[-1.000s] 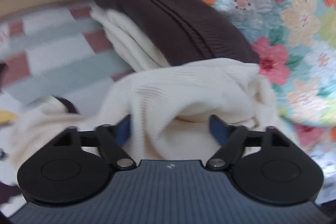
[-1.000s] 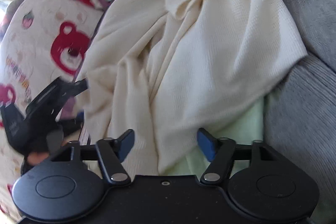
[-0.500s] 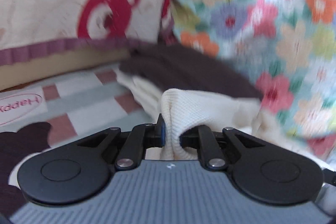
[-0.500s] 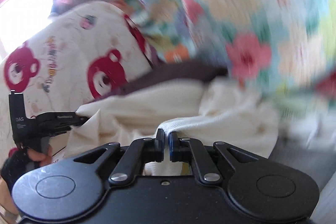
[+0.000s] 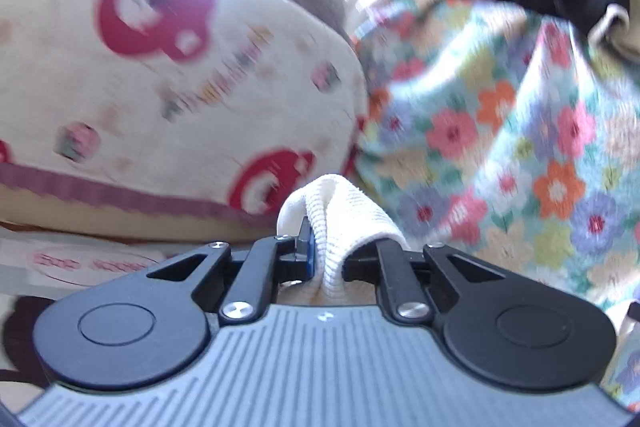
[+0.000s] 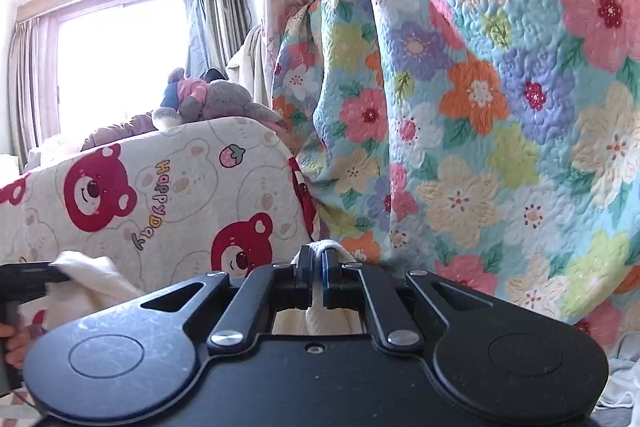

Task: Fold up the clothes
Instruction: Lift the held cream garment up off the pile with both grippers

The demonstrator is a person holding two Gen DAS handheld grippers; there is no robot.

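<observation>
- The cream ribbed knit garment (image 5: 340, 215) was held up off the bed, pinched at two separate spots; most of its body hung below both cameras and could not be seen.
- In the left gripper (image 5: 326, 247) the jaws were pressed together on a thick bunched fold of the knit, which bulged up over the fingertips. A bunched bite like that may have taken in more than one layer, so the cloth might not have spread flat when drawn taut.
- In the right gripper (image 6: 317, 267) the jaws were nearly touching, with only a thin edge of the same cream knit between them. That shallow hold looked the likelier to slip if the hanging weight swung or the hands pulled apart sharply.
- The right wrist view showed the left gripper low at the left edge with cream cloth trailing from it, so the span between the two holds was slack; uneven lifting could have left a twisted fold.
- The left wrist view was blurred, so a quick swing was probable, adding load to both pinches.
- Just beyond stood the cream bear-print padded headboard (image 6: 168, 195) and the hanging floral quilted blanket (image 6: 500, 107); the garment could have brushed or caught on either.
</observation>
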